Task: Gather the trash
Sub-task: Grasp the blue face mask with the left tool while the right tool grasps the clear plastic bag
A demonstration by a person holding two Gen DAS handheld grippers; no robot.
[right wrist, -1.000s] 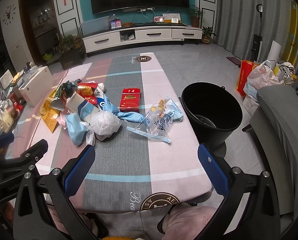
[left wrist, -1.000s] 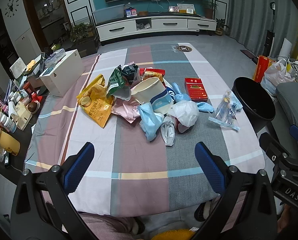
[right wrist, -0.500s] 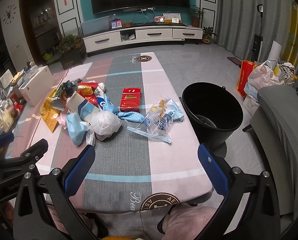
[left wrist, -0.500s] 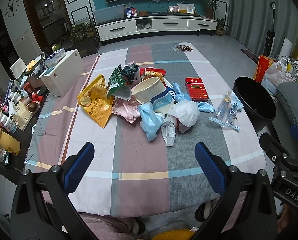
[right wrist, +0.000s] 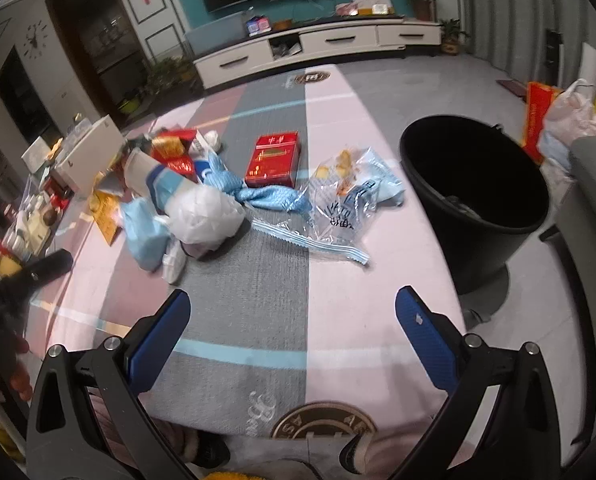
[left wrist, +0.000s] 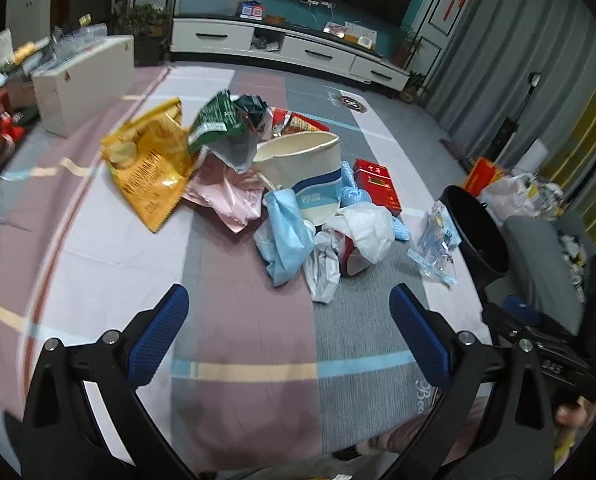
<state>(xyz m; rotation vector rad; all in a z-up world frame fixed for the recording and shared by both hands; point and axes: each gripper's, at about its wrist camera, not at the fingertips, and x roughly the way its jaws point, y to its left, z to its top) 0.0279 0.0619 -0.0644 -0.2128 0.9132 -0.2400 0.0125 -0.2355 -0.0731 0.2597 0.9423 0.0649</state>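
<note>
Blue-padded left tool (left wrist: 288, 320), right tool (right wrist: 292, 318) advanced toward trash (both spread, empty).

A heap of trash is spread over the striped tablecloth: a yellow snack bag (left wrist: 148, 170), a green bag (left wrist: 218, 122), a tipped paper cup (left wrist: 304, 170), a white plastic bag (right wrist: 204, 212), a red carton (right wrist: 275, 159) lying flat, and a clear wrapper (right wrist: 348, 200). A black bin (right wrist: 474, 188) is seen just beside the table's right edge.
</note>
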